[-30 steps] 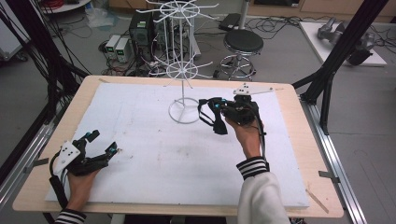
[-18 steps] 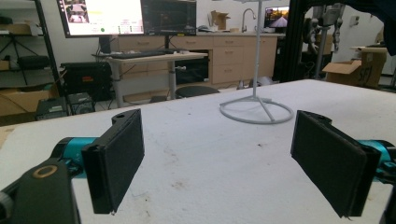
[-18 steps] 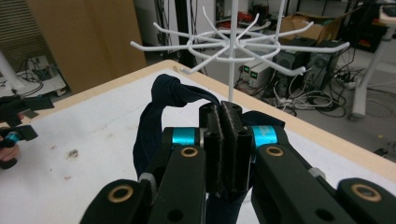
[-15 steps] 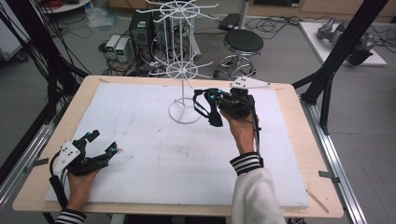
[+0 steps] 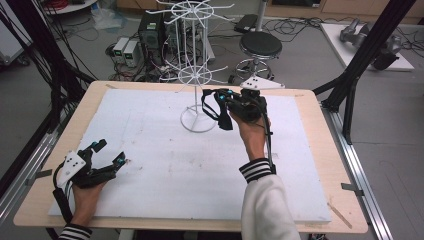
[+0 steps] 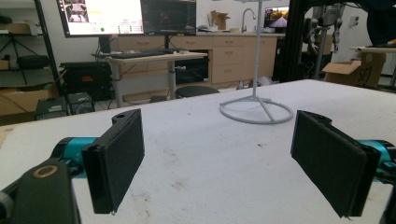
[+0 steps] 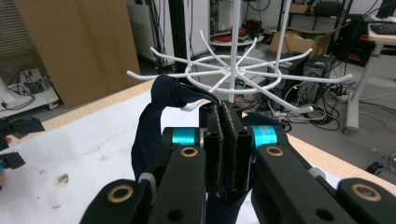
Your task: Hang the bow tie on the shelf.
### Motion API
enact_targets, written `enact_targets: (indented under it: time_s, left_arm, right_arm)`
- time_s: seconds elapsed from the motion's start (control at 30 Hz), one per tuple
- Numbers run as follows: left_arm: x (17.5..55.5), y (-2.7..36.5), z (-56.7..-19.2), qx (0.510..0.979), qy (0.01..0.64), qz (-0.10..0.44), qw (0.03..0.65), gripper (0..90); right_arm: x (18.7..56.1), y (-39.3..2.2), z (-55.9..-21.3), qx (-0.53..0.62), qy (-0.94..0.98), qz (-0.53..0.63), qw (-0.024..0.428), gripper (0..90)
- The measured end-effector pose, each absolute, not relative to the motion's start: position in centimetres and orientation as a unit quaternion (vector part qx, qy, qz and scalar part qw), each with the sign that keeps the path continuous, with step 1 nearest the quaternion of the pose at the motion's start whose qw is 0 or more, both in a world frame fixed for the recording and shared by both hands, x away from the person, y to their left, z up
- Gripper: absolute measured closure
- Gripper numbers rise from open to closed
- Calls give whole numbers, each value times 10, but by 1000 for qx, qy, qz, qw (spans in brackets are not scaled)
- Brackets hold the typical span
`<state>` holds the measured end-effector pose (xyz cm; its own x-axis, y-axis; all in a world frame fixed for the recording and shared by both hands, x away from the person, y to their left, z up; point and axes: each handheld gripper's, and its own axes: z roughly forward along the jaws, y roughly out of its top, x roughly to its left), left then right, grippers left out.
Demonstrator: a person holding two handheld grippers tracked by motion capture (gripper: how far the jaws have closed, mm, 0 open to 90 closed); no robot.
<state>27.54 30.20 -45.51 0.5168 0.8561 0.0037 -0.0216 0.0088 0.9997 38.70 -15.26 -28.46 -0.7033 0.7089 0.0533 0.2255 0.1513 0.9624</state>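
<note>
White foam board covers the wooden table; cables, a stool and equipment crowd the floor beyond it. Right gripper: jaws pressed together, pinching a dark blue fabric loop, apparently a strap or band, whose free part arches up and to the left of the jaws. White wire rack: stands at the far middle of the board on a ring base, with radial hooks on its lower tier. In the right gripper view one hook tip lies just beside the top of the loop; whether it already passes through the loop cannot be told. The hook's long axis runs outward from the central pole, towards the gripper. Left gripper: jaws spread wide, nothing between them, resting at the near left corner, well apart from the rack.
</note>
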Motion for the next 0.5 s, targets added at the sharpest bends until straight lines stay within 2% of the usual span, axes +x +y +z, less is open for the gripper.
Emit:
enact_targets:
  time_s: [0.5]
  left_arm:
    - [276,302,-455,610,342,353,622,177]
  right_arm:
    - [404,-141,-295,343,729,553,214,872]
